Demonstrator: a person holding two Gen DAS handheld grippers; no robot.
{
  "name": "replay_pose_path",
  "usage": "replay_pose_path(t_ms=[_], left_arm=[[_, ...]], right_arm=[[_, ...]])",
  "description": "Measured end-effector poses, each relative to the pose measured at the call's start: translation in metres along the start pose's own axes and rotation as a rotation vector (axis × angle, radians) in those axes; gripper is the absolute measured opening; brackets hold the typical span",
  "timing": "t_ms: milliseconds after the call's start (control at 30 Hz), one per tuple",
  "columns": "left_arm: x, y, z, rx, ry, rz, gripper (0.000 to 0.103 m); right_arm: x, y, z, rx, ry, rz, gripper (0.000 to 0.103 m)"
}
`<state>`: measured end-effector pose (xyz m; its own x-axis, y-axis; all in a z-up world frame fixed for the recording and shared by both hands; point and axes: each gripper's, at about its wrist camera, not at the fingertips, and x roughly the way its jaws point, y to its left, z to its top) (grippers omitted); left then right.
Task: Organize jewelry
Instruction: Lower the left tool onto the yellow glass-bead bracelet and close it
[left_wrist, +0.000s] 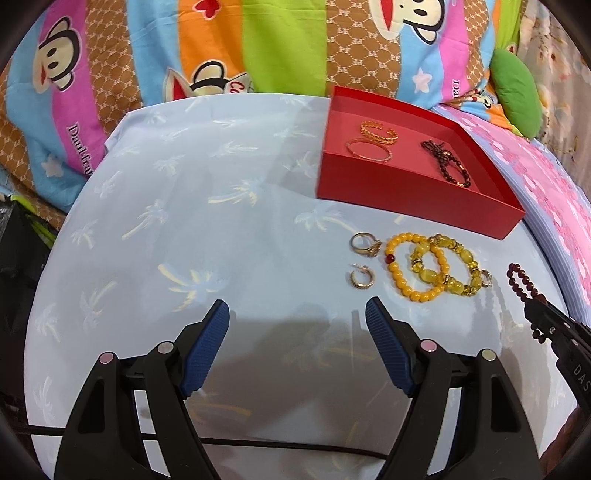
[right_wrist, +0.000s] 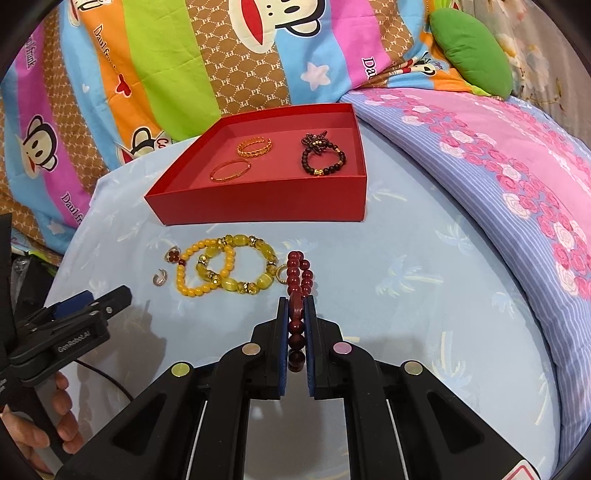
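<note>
A: Right gripper (right_wrist: 297, 314) jaws clamp the dark red bracelet (right_wrist: 297, 275), lengthwise along them, centre frame.
B: Red box (right_wrist: 258, 210) lies straight ahead, above; left gripper (left_wrist: 297, 314) gapes, idle.

The blue palm-print worktop (right_wrist: 424, 258) carries a red box (right_wrist: 258, 203), two yellow bracelets (right_wrist: 225, 269), a ring (left_wrist: 365, 244) and an earring (left_wrist: 362, 280).

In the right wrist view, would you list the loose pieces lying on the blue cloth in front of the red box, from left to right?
Small hoop earring → ring with red stone → orange bead bracelet → dark red bead bracelet, clamped in the right gripper.
</note>
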<state>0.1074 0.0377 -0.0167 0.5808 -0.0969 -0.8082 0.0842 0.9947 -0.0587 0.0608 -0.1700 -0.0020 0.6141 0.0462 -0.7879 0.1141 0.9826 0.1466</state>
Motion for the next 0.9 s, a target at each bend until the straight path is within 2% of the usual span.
replay_pose_path(t_ms=[333,467,600,833,900], left_arm=[[0.006,-0.048,0.008,0.075,-0.001,-0.092,0.068],[0.013,-0.064,0.014,0.090,0.005,-0.109,0.061],[0.021,-0.079,0.024,0.106,0.003,-0.118,0.060],[0.044,-0.092,0.030,0.147,0.037,-0.126,0.042],[0.049,-0.093,0.031,0.150,0.036,-0.126,0.041]], right_arm=[[0.002,-0.015,0.003,0.035,0.002,-0.017,0.008],[0.001,-0.022,0.004,0.048,0.002,-0.019,0.008],[0.002,-0.027,0.004,0.057,0.003,-0.018,0.008],[0.006,-0.035,0.007,0.074,0.010,-0.014,0.008],[0.008,-0.037,0.007,0.077,0.011,-0.011,0.008]])
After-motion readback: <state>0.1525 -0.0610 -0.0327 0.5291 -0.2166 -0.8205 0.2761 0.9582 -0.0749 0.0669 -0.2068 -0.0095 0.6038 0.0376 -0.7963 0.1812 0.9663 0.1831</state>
